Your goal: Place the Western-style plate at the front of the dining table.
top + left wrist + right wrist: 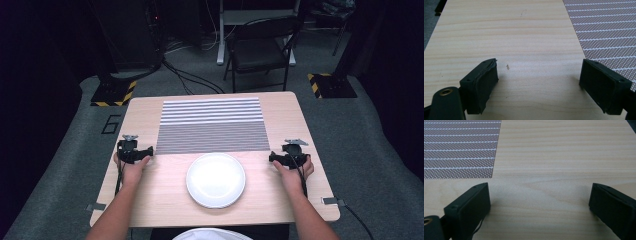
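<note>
A white round plate point(215, 180) lies on the light wooden table point(150, 195), near its front edge and centred between my hands. My left gripper point(134, 150) rests on the table at the left of the plate, a hand's width from it. In the left gripper view the left gripper point(539, 82) has its jaws wide apart over bare wood, nothing between them. My right gripper point(289, 156) rests at the right of the plate. The right gripper point(539, 207) stands just as wide over bare wood, holding nothing.
A striped grey and white mat point(212, 125) covers the middle and far part of the table; its corner point(609, 30) lies ahead of my left jaws and another corner point(459, 147) ahead of my right. A folding chair point(260, 47) stands beyond the table.
</note>
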`<state>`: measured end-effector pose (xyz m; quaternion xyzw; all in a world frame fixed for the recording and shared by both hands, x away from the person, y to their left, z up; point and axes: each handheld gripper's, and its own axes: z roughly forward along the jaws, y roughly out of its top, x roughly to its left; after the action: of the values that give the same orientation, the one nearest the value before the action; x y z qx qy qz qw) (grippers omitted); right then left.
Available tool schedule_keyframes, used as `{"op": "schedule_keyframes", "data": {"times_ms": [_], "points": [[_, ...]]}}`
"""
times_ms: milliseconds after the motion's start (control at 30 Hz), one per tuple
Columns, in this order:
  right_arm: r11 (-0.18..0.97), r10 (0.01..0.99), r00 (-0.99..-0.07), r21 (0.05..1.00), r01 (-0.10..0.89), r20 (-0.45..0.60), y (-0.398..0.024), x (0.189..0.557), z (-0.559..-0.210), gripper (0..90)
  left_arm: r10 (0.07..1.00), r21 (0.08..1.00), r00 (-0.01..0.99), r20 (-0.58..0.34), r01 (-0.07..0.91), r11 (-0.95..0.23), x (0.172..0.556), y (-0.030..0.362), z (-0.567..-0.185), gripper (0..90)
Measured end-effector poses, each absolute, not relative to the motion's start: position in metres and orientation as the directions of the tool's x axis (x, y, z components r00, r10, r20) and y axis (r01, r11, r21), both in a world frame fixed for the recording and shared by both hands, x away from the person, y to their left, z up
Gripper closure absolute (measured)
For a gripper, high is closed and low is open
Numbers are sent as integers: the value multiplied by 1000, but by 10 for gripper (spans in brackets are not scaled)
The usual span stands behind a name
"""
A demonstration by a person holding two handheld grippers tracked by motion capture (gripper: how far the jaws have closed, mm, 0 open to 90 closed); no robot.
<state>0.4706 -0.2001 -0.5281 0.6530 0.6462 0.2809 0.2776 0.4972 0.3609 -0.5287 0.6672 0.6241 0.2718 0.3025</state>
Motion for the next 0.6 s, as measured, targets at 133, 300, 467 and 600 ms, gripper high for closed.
{"op": "schedule_keyframes", "data": {"times_ms": [133, 300, 467, 600], "points": [[-5, 1000, 2, 728, 685, 5, -200, 470, -528, 39, 997, 742, 77, -14, 669, -42, 497, 360, -529, 149], [2, 1000, -7, 731, 683, 5, -200, 470, -528, 59, 997, 743, 72, -13, 668, -39, 498, 361, -529, 151], [15, 1000, -28, 739, 673, 5, -200, 469, -527, 134, 998, 750, 66, -17, 661, -31, 497, 362, -528, 211], [18, 999, -39, 748, 663, 10, -199, 470, -527, 185, 998, 754, 68, -13, 656, -35, 497, 363, -528, 244]]}}
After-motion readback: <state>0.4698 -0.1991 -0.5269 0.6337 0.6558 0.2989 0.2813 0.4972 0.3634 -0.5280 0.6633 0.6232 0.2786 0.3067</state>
